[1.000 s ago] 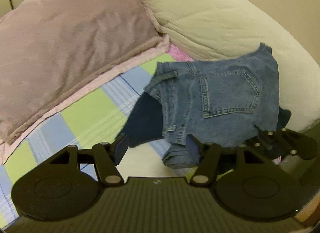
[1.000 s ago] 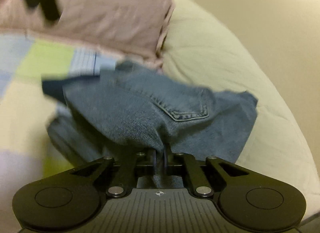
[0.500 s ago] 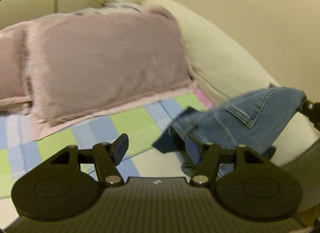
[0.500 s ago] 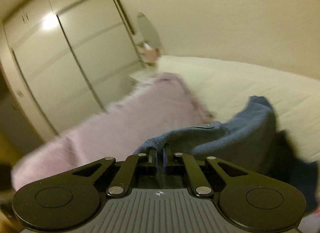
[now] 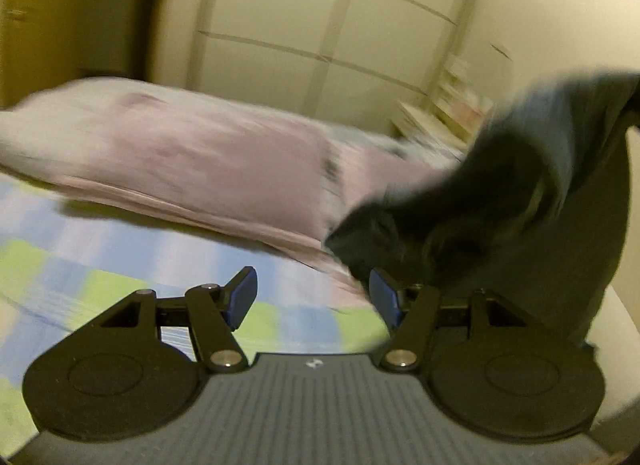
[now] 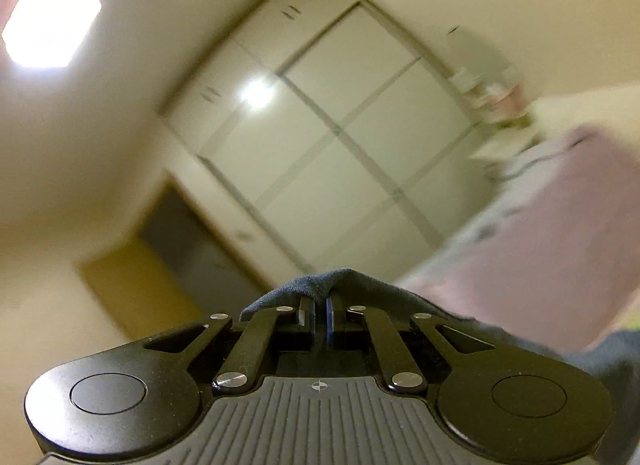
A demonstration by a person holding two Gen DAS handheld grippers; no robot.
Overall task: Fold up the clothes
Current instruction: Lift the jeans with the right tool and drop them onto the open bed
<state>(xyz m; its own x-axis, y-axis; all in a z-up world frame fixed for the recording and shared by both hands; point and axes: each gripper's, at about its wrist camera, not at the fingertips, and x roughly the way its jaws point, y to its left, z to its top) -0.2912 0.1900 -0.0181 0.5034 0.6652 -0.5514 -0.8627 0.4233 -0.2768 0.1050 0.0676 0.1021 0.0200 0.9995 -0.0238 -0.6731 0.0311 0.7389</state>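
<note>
Clearly, a fold of blue denim, the jeans (image 6: pixel 340 285), is pinched between the closed pads of the right tongs (image 6: pixel 319 315), and the cloth is seen draping away from the pinch toward the lower right of that view. Beyond the pinch, pale wardrobe doors (image 6: pixel 340 137) and a lit ceiling lamp (image 6: pixel 50 17) are shown, all tilted and smeared, with a pink pillow (image 6: pixel 560 225) at the right edge.

From the left wrist view the jeans (image 5: pixel 500 193) are seen lifted off the bed, hanging as a dark, blurred mass at the right, from the upper right corner down to just beyond the right-hand finger. The left tongs (image 5: pixel 312 297) are held wide open with nothing between the blue pads (image 5: pixel 240 297); whether the cloth brushes the right-hand pad cannot be told through the blur. Below the open jaws a checked sheet (image 5: pixel 100 257) of blue, green and white is spread on the bed, and a long pink pillow (image 5: pixel 180 157) is laid across it, in front of the wardrobe doors (image 5: pixel 320 25). A small shelf (image 5: pixel 460 105) of blurred items is visible beside the wardrobe
</note>
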